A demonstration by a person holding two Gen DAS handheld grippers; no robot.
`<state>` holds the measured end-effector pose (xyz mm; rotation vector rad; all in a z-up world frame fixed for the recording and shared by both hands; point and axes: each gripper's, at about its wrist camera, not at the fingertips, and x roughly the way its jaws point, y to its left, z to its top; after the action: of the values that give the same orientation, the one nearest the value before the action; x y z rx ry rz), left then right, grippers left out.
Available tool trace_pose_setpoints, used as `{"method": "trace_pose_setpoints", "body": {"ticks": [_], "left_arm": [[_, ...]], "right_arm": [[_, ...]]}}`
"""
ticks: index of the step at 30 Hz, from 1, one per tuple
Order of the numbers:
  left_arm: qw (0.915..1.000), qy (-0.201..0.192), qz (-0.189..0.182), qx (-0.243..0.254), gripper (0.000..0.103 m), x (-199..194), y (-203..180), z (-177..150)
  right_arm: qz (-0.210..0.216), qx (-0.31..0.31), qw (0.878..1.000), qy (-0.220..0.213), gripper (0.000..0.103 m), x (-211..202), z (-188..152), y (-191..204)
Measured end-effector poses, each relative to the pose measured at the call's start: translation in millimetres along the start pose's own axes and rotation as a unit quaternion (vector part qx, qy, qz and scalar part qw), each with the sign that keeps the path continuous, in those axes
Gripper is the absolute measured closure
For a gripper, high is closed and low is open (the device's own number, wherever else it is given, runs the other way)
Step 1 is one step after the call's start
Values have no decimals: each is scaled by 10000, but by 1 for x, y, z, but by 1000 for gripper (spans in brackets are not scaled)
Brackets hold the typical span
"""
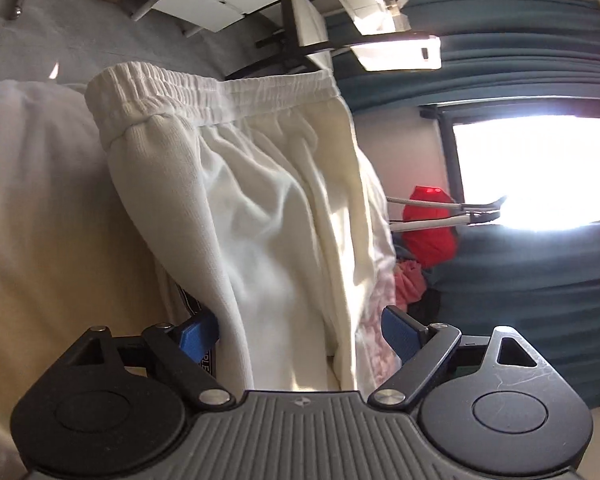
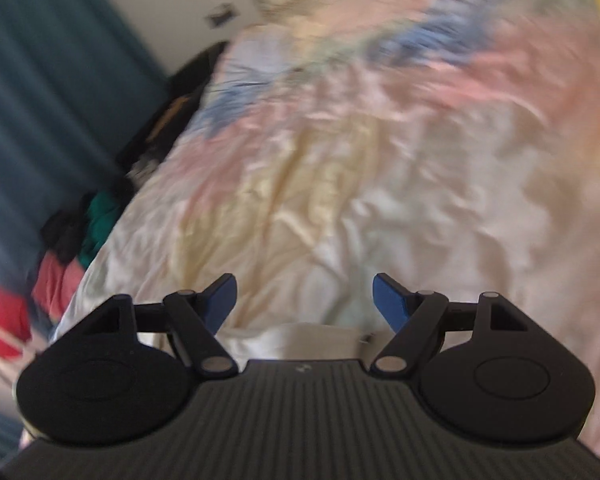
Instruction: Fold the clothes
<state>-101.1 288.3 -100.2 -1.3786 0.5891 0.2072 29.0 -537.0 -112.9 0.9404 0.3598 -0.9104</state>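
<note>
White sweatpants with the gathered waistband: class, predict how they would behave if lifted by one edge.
The white sweatpants would probably drape and sag, since the cloth already falls in soft folds. The knit looks thick, so likely fairly grippy rather than slippery.

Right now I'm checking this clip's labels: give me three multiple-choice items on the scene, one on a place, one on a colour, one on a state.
1. Where is the white garment in the left wrist view?
A. between the left hand-held gripper's fingers
B. on the grey floor
C. over the window

2. What colour are the curtains?
A. yellow
B. teal
C. white

3. How does the right hand-held gripper stand?
A. shut on a sock
B. shut, empty
C. open, nothing between its fingers

Key: 1 A, the cloth hangs between the blue pads; 2 B, teal folds beside the bright window; 3 C, only the pastel bedspread shows beyond the gap.
</note>
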Motion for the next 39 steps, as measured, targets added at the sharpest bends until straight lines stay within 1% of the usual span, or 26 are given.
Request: {"method": "trace_pose_setpoints", "body": {"ticks": [3,5,8,12,14,16,18,19,21,23,24,25,26,27,28,29,30,31,33,35,36,37,38,39], "left_arm": [[9983,-30,351,-460,15,1,14,0],[9973,-143,384,-602,15,-2,20,1],[9976,-229,415,-508,15,-4,20,2],[9981,-197,452,-367,14,-1,21,3],[9986,-200,385,-304,14,1,20,5],[9990,-264,218,-272,14,6,19,8],[9990,-356,4,-271,14,5,19,9],[9987,-408,-110,-268,14,4,19,10],[9979,-522,-268,-256,14,1,19,12],[9976,-560,-251,-331,14,1,21,13],[9975,-560,-202,-389,14,1,22,13],[9972,-592,-53,-445,14,2,24,14],[9964,-668,177,-485,15,2,25,14],[9946,-766,425,-559,16,2,27,14],[9929,-817,571,-654,17,2,29,15],[9926,-787,580,-725,17,3,32,17],[9922,-779,581,-783,17,3,33,18],[9920,-791,566,-806,18,2,34,18],[9923,-806,514,-791,19,0,33,18],[9923,-831,501,-770,20,-1,33,18],[9921,-849,520,-769,21,-2,33,18],[9919,-854,556,-761,22,-1,33,19],[9919,-843,599,-734,23,0,33,20],[9920,-832,652,-694,24,1,32,20]], "right_arm": [[-230,721,9968,256,25,6,2,-25],[-164,983,9938,489,25,10,-3,-31],[11,1189,9900,760,25,16,-11,-28],[323,1128,9841,1335,25,33,-22,-14],[551,1291,9743,1760,27,42,-32,-10],[917,1600,9678,1711,27,40,-34,-8],[1466,1901,9601,1433,27,33,-31,-7],[1701,1926,9578,1289,27,30,-27,-5],[1913,1696,9599,1153,27,27,-22,3],[1677,1321,9689,1253,28,30,-22,14],[1422,1215,9730,1354,28,33,-25,16],[1212,1221,9740,1475,28,37,-27,16],[1000,1243,9738,1622,28,41,-30,15],[685,1252,9742,1750,28,44,-33,8],[381,1261,9757,1749,35,44,-34,4],[309,1247,9765,1731,39,45,-34,1],[240,1231,9772,1713,38,47,-34,-2],[281,1170,9783,1685,38,46,-33,0],[236,983,9809,1659,51,46,-34,4],[294,795,9807,1762,68,46,-36,7],[369,731,9796,1833,71,46,-38,9],[442,666,9785,1901,79,46,-40,11],[459,576,9794,1879,86,44,-40,14],[517,507,9805,1825,88,43,-38,17]]}}
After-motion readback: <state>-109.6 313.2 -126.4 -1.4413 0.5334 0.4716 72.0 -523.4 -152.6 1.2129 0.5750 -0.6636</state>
